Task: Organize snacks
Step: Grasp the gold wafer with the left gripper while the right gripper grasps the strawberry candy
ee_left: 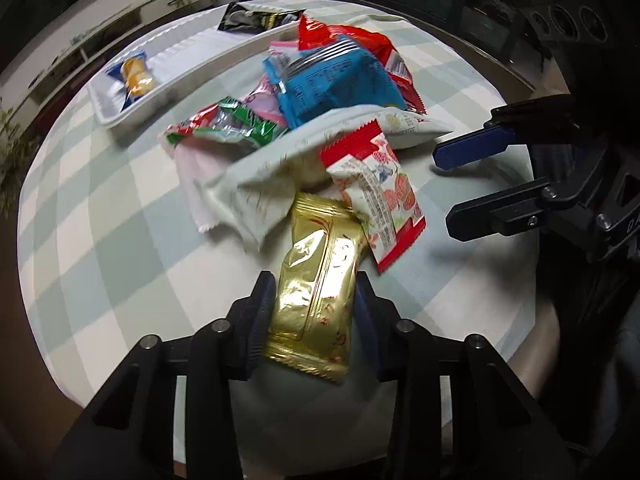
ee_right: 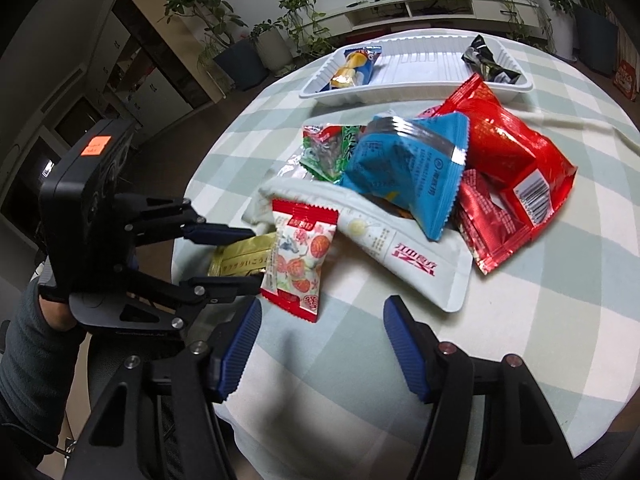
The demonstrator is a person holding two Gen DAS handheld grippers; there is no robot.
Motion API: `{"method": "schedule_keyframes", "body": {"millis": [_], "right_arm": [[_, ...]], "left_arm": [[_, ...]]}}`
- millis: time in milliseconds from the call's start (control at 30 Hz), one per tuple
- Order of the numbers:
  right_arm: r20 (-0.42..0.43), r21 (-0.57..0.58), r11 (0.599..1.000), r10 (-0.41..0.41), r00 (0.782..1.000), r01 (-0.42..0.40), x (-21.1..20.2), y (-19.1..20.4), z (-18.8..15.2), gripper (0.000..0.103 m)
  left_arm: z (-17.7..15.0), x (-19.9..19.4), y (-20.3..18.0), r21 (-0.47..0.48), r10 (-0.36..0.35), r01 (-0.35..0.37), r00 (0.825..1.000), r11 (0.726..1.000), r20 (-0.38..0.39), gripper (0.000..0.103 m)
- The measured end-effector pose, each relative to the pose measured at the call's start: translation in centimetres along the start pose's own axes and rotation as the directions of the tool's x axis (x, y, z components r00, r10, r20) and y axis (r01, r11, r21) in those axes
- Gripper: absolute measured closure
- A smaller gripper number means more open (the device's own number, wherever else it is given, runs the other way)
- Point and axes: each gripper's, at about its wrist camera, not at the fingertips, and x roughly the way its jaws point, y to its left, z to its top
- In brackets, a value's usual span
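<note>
Left wrist view: left tongs [ee_left: 314, 312] clasp gold packet [ee_left: 316, 300] on checked tablecloth [ee_left: 100, 240]; right tongs [ee_right: 322, 344] released.

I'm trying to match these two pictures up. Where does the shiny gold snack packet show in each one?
Left wrist view: gold packet at bottom centre, between the left gripper pads.
Right wrist view: gold packet at middle left, mostly hidden behind the strawberry packet, between the left gripper's fingers.
Shared landmark: the white tray on the far side of the table.
</note>
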Motion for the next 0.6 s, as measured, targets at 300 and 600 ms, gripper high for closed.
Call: {"method": "schedule_keyframes", "body": {"millis": [300, 600], "right_arm": [[0.000, -0.050, 0.998, -0.037, 0.999, 0.037, 1.2, 2.2, 1.0, 0.036], [-0.010, -0.125, 0.978, -0.169, 0.986, 0.167, 3.6, 4.0, 1.6, 0.036]], "left_arm": [[-1.5, -0.9, 0.9, -0.120, 0.066, -0.070, 0.997, 0.990, -0.041, 0.067], [-2.4, -1.3, 2.8, -0.213, 0.105, -0.112, 0.994, 0.971, -0.044, 0.067]]}}
